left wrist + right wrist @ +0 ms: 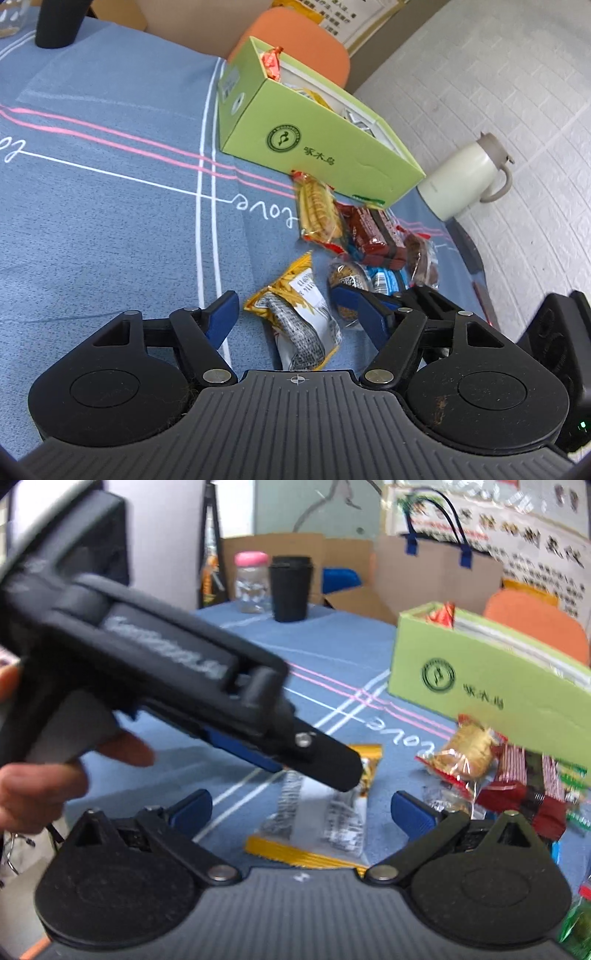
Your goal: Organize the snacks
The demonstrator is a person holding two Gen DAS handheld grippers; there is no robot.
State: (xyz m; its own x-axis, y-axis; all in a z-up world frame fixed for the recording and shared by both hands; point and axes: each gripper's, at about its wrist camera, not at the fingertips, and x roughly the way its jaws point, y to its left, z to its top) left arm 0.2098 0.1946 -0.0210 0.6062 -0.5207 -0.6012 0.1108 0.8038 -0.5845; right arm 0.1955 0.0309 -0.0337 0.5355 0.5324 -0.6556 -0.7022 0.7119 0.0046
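Green box (317, 147): sitting on the blue-clothed worktop (110, 221), already holding some snacks.
Yellow-edged packet (295, 317): lying flat between both grippers, near the loose snack pile (369, 236).
Left gripper (291, 310): spread wide, holding nothing, fingers straddling the packet.
Right gripper (301, 808): also released, hovering over the same packet (314, 819).
Risk: both grippers are crowding one packet; they are likely to collide, or the slick wrapper may be slipping sideways as fingers are closing.
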